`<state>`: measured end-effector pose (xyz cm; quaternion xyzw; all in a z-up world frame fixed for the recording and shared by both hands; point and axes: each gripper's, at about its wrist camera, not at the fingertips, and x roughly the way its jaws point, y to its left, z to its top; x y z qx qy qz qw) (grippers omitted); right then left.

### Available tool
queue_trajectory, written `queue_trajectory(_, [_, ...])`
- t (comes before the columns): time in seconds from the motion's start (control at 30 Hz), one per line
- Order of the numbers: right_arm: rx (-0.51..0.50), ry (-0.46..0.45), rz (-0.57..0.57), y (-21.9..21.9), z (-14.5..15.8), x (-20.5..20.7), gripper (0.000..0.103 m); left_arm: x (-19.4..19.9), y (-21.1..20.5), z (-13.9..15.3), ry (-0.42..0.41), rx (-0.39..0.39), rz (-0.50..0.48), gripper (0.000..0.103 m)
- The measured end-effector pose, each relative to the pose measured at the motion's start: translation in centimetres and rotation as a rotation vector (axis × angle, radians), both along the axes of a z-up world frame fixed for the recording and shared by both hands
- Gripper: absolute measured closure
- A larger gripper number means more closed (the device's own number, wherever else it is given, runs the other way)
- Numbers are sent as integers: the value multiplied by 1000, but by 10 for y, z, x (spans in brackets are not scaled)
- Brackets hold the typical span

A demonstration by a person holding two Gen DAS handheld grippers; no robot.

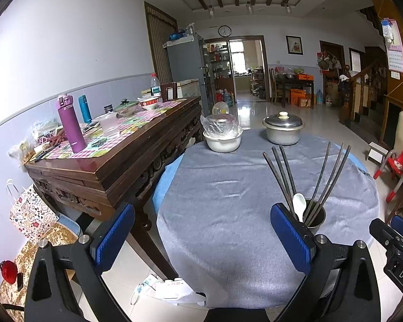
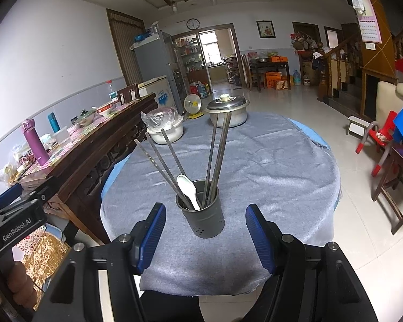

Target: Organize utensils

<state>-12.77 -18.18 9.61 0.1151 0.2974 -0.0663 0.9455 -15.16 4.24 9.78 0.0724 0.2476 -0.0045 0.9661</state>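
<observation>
On the table [image 2: 282, 161], one cup [image 2: 204, 214] holds six chopsticks [image 2: 215, 158] and one spoon [image 2: 188, 187]. It stands just beyond the right gripper [image 2: 205, 237], right of the left gripper [image 1: 201, 236]; both are spread, holding nothing.

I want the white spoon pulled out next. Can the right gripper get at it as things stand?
Probably yes. The right gripper is open with the holder straight ahead, and the spoon sticks up at the near rim. The chopsticks lean close beside it, so a pinch may brush them.

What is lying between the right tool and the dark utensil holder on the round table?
Nothing: in the right wrist view only bare grey cloth separates the open right tool from the utensil holder.
</observation>
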Motion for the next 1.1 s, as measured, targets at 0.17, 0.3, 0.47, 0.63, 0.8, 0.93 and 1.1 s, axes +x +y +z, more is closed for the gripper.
queue_trajectory(0.17, [-4, -6, 0, 1, 1, -1, 37, -1, 3, -2, 0, -1, -2, 2])
queue_trajectory(0.3, [-8, -9, 2, 3, 1, -1, 37, -1, 5, -3, 1, -3, -6, 2])
queue_trajectory(0.47, [-10, -14, 0, 3, 2, -1, 37, -2, 5, -4, 4, 0, -10, 2])
queue_trajectory(0.63, [-32, -42, -16, 4, 6, -6, 37, -1, 5, -4, 9, -4, -15, 2])
queue_trajectory(0.8, [-52, -77, -23, 6, 11, -11, 37, -2, 4, -3, 18, -12, -20, 2])
queue_trajectory(0.93, [-61, -90, -25, 6, 13, -13, 37, -2, 4, -2, 22, -12, -25, 2])
queue_trajectory(1.1, [-65, -96, -25, 5, 14, -15, 37, -3, 3, -2, 24, -14, -27, 2])
